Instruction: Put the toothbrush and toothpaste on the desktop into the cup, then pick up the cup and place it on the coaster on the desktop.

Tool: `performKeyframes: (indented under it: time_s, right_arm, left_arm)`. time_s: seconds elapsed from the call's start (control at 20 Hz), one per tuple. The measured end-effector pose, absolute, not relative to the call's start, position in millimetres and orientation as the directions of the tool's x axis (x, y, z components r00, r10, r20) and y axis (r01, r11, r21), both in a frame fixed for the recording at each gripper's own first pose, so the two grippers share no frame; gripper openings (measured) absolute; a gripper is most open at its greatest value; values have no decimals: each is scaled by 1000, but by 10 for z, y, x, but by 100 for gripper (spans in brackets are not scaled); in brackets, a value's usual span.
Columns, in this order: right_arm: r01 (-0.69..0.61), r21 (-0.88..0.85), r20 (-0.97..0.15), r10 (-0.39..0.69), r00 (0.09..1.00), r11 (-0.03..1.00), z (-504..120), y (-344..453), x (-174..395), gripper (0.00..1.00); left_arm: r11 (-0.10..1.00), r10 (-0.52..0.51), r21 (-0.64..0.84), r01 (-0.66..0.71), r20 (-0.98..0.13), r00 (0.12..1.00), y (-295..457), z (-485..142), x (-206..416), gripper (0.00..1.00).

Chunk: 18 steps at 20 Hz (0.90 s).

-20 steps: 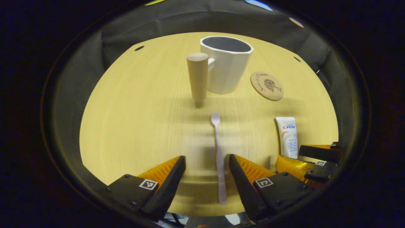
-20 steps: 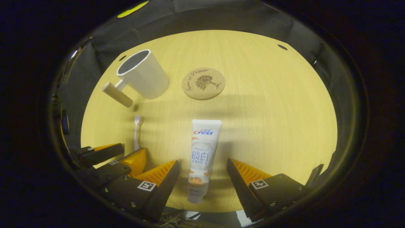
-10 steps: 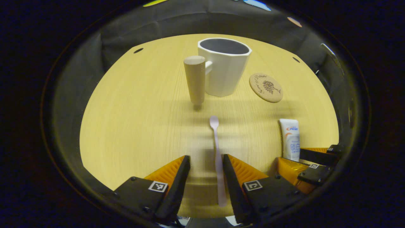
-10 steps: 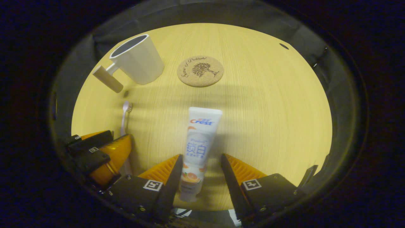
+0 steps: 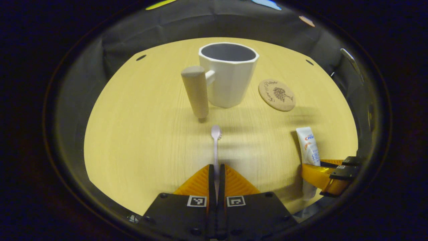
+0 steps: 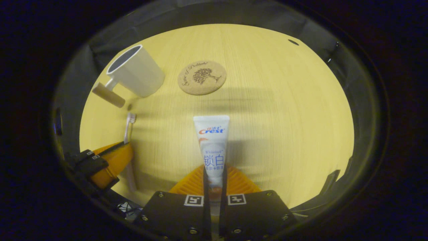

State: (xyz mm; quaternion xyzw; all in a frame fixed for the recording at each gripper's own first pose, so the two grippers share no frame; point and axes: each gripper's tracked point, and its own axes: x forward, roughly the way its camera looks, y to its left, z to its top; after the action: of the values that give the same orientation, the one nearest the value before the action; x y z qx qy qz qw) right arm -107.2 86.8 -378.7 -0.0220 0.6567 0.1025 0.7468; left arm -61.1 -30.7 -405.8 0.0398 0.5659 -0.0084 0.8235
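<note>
Both tongs have closed: left (image 5: 216, 175) pinching toothbrush (image 5: 216, 144), right (image 6: 214, 177) pinching toothpaste (image 6: 212, 142).

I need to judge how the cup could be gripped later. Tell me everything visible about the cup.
The cup is white with faceted sides and a darker grey inside, which looks empty. It looks like ceramic or plastic. A short white stub joins it to a wood-like cylindrical handle that slants slightly and ends just above the desktop. It stands upright at the far side, apart from the cork coaster beside it. No gripper touches it.
</note>
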Motion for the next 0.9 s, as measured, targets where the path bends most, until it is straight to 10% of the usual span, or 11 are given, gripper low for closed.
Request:
performKeyframes:
  time_s: [0.9]
  right_arm:
    - [-213, 124, -980, 154, 130, 969, -3815, 864, -1061, 12]
  left_arm:
    - [981, -138, -192, -21, -773, 619, -501, -2460, -188, 7]
